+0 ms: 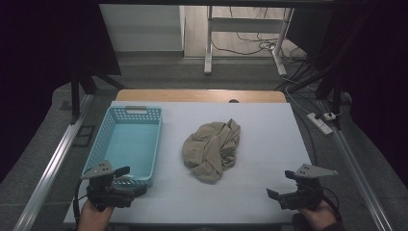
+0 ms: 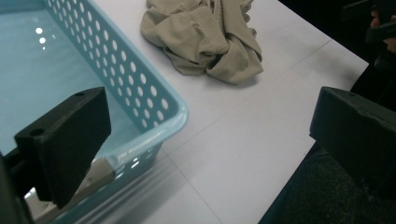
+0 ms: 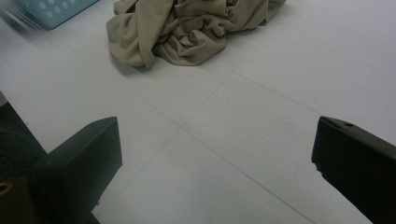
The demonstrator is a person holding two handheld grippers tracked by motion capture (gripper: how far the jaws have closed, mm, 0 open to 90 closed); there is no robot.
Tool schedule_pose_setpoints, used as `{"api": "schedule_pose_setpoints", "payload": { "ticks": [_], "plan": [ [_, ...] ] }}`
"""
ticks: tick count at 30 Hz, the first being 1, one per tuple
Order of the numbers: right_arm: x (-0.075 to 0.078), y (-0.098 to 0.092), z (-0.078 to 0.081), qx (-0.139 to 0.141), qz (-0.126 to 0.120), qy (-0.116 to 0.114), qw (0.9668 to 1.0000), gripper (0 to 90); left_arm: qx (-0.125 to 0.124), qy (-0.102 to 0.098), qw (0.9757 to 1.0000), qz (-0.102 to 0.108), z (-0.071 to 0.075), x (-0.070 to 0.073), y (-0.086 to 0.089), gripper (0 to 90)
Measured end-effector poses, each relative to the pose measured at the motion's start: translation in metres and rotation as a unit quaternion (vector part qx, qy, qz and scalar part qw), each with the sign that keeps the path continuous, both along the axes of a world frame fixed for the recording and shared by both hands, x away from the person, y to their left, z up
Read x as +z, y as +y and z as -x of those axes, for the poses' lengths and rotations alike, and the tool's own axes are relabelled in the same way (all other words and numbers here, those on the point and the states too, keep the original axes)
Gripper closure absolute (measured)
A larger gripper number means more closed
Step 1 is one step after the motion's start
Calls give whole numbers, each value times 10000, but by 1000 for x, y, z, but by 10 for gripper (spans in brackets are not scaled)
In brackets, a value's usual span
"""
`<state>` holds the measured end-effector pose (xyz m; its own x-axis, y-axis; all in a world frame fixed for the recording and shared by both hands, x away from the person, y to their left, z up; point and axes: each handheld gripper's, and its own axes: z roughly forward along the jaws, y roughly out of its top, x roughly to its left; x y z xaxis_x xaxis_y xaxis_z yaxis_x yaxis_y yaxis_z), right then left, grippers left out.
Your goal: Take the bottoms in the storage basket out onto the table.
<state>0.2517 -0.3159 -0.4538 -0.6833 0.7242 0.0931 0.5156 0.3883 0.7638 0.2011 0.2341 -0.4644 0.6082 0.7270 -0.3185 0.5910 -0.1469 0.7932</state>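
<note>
- Step in hand: judged as the start of the approach. The beige garment lies crumpled in a heap at the middle of the white surface, untouched, just right of the blue basket, which is empty.
- Left gripper: fingers spread wide, nothing between them, poised over the basket's near right corner.
- Right gripper: fingers likewise wide apart and empty, low above the near right part of the surface, well apart from the garment.
- Next move, as judged: either gripper must travel forward and inward to the heap and close on a raised fold.
- Room: bare surface lies between the right gripper and the garment. The left gripper's path must clear the basket rim. The near surface edge lies close under both hands.
</note>
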Motion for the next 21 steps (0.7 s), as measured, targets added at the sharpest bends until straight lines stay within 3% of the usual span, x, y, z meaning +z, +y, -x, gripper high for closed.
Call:
{"api": "schedule_pose_setpoints", "payload": {
  "ticks": [12, 21],
  "plan": [
    [0, 0, 0, -13, 4, -1, 10000, 14, 186, 100, 9998, -53, 12, -7, 12, 0],
    [0, 1, 0, -24, 14, 13, 10000, 14, 387, 90, 9989, -232, 24, -9, 21, 0]
  ]
}}
